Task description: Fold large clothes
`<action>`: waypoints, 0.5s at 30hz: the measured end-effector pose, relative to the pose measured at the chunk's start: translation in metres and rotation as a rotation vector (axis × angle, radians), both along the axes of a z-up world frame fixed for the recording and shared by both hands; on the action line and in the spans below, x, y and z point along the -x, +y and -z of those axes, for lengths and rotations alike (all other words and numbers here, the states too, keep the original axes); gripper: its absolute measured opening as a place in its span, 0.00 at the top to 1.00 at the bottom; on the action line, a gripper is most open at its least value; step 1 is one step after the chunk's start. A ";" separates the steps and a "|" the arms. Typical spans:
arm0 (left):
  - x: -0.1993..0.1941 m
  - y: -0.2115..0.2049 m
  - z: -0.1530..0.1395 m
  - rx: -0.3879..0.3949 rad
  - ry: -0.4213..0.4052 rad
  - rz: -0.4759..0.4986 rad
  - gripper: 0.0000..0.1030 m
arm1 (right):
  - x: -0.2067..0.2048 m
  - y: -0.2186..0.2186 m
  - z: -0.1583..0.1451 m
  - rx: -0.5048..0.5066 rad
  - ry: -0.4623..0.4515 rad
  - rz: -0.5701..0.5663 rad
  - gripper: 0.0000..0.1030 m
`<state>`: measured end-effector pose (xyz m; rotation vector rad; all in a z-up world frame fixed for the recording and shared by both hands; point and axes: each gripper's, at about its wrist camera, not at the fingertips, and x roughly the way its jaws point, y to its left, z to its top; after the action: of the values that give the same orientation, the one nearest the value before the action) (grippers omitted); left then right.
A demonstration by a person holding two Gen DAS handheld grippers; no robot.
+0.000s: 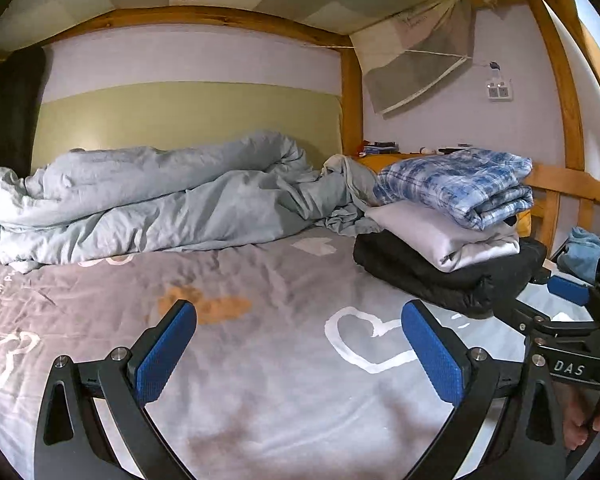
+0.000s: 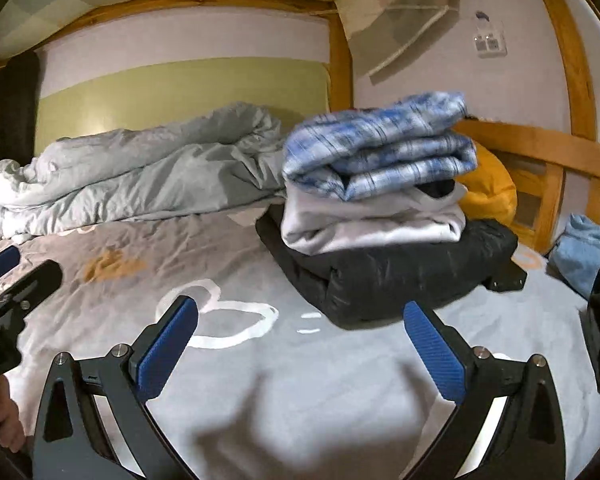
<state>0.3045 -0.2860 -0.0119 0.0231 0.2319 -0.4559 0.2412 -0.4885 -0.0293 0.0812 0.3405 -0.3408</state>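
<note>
1. Stacked on the bed (image 1: 260,360) at far right are three folded garments: plaid (image 1: 456,184), white (image 1: 440,236), black (image 1: 428,276).
2. Both left tongs (image 1: 300,354) and right tongs (image 2: 300,354) are held spread, empty.
3. A yellow pillow (image 2: 492,192) is shown clearly only by the right wrist view.

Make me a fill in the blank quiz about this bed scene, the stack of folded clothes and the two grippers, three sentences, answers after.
1. The folded garment on top of the stack is blue ____.
2. The bottom garment in the stack is coloured ____.
3. Both the left gripper and the right gripper have their jaws ____ and hold nothing.

Missing words: plaid; black; open
</note>
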 end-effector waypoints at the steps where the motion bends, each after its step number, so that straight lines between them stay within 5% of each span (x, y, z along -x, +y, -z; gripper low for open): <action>1: -0.001 0.002 -0.001 0.006 0.005 0.000 0.00 | 0.000 -0.001 0.000 -0.005 0.003 0.008 0.01; 15: -0.003 0.005 0.000 0.012 0.024 -0.003 0.00 | 0.005 0.001 -0.002 0.017 -0.010 0.047 0.01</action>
<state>0.3078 -0.2810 -0.0115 0.0056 0.2525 -0.4545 0.2363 -0.4873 -0.0271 0.0739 0.3261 -0.3893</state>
